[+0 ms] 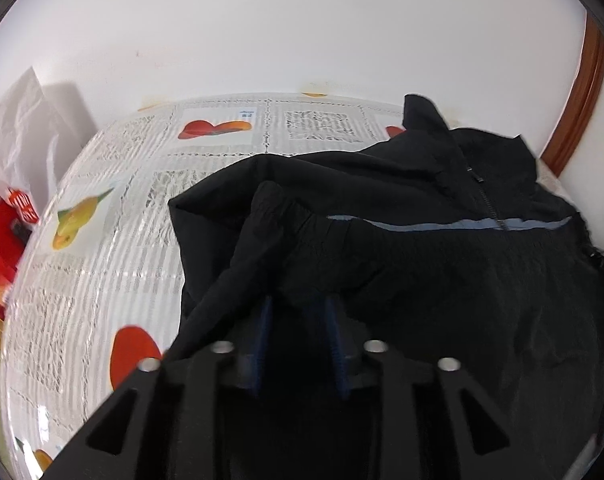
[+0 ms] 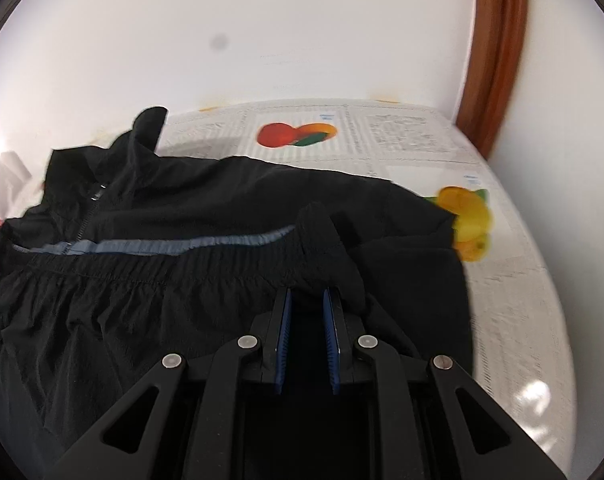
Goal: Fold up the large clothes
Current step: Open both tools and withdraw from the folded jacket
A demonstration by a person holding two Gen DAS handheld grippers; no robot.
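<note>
The jacket (image 1: pixel 422 264) covers the tips of the left gripper's fingers (image 1: pixel 263 332), so whether they pinch cloth cannot be told. The jacket's near and right parts run past the edge. A red box (image 1: pixel 5 236) at far left is blurred and cut off. The bench (image 2: pixel 514 288) pattern smears at right.

You face a plain white wall (image 2: pixel 302 40). Against it stands the table, its fruit-print cloth (image 1: pixel 101 264) glossy with reflected light; a brown wooden frame (image 2: pixel 498 52) rises right of the table.
</note>
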